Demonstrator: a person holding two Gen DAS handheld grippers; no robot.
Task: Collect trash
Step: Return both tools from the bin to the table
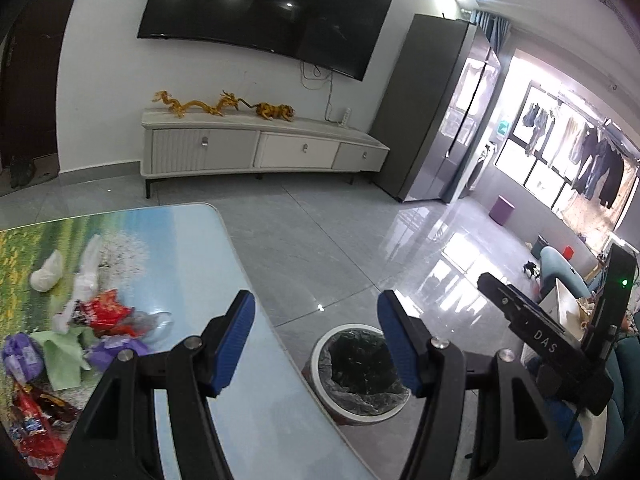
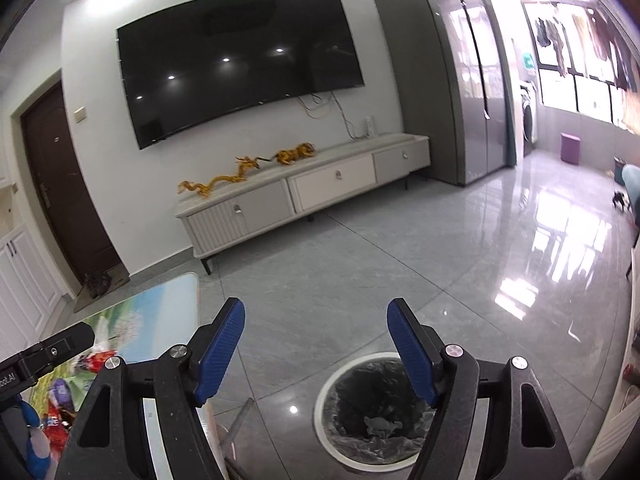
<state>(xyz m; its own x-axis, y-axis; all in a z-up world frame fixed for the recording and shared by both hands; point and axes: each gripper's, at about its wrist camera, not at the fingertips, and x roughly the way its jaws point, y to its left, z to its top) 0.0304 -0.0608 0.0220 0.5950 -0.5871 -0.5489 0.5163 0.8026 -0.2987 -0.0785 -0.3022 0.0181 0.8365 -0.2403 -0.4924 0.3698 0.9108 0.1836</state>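
Left gripper (image 1: 316,320): blue-padded jaws stand apart with nothing between them, held above the edge of the table (image 1: 208,248) and the floor beside it. Through the gap in the jaws appears the waste bin (image 1: 362,372), a round white container lined with a dark plastic bag, standing on the grey tiled floor (image 1: 320,240) just beside the table's edge.

Right gripper (image 2: 316,330): jaws likewise apart and empty, held over the floor with the waste bin directly below and slightly right of the gap. In the right wrist view a small crumpled piece lies at the bottom of the bin liner (image 2: 380,426). The right gripper's black body is visible at the right margin of the left wrist view.

Trash pile (image 1: 92,320): remains on the table's landscape-printed top, at the left of the left wrist view, well apart from both grippers. It comprises red wrappers (image 1: 104,310), purple wrappers (image 1: 20,354), a pale green paper (image 1: 64,354), a crumpled white wad (image 1: 47,272) and clear plastic film (image 1: 86,264).

Background: a wall-mounted dark television (image 1: 264,12) above a long white cabinet (image 1: 260,148) bearing golden dragon and tiger figures (image 1: 224,106); a tall grey refrigerator (image 1: 436,120) to the right; laundry (image 1: 588,156) hanging at the bright window beyond.
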